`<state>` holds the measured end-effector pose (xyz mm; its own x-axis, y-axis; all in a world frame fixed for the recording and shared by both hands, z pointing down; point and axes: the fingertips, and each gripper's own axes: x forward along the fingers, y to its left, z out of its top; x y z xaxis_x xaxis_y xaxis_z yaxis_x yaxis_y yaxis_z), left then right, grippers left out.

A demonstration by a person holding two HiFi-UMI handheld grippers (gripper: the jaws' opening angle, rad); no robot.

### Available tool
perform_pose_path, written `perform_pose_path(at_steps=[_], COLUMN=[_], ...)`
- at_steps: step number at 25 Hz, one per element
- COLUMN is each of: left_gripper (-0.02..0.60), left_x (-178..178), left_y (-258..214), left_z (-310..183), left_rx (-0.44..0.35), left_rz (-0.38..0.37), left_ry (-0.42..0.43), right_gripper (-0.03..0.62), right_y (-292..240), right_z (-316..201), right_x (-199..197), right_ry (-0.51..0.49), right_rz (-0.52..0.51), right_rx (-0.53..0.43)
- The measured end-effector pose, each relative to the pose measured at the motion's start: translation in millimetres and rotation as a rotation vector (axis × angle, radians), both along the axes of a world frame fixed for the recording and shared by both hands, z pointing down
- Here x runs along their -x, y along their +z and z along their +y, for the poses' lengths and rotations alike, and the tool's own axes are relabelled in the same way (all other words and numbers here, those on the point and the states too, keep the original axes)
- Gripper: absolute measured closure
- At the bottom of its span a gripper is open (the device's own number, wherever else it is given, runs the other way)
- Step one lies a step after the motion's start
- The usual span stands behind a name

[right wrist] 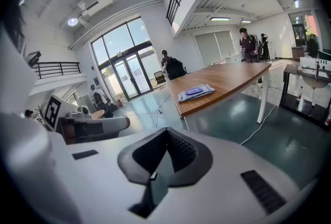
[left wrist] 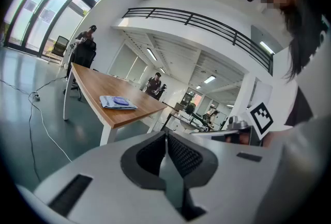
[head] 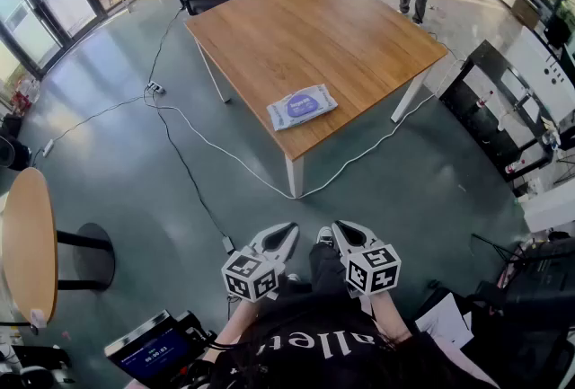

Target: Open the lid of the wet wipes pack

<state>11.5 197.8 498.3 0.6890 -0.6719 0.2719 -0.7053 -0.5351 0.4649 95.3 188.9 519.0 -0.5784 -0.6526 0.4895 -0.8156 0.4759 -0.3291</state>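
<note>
Wooden table (head: 296, 28) carries the wet wipes pack (head: 304, 107) well ahead of both jaws. The left gripper (head: 292, 228) and right gripper (head: 340, 228) are clenched, empty. Arriving clenched, they could shove the loose pack instead of lifting its lid (head: 296, 104).

Looks along the left gripper (left wrist: 166, 135), jaws pressed together with nothing between them. Takes in a wooden table (left wrist: 88, 79) ahead at the left, well apart from the jaws, bearing a wet wipes pack (left wrist: 118, 102) flat near its close end, purple lid on top. Catches the right gripper (left wrist: 201, 133) just beside at the right, its marker cube (left wrist: 261, 117) turned this way. Picks out a standing person (left wrist: 154, 85) beyond the table, over a green floor (left wrist: 31, 135).
</note>
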Motion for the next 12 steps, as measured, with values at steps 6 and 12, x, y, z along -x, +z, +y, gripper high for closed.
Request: perform_pose_path(at_steps=[6, 12], left_gripper=[0.58, 0.58], left_x=[-16.8, -39.0], left_y=[-5.2, 1.1], left_z=[-73.7, -148.7], left_rx=[-0.006, -0.007], left_rz=[-0.003, -0.027], left_ry=[-0.047, -0.103], right_gripper=[0.586, 0.586], right_y=[-7.6, -5.0], right_z=[-71.3, -145.3], right_x=[-12.7, -29.2], right_ry=[-0.064, -0.151], right_rz=[0.005, -0.006], right_rx=[-0.012, -0.027])
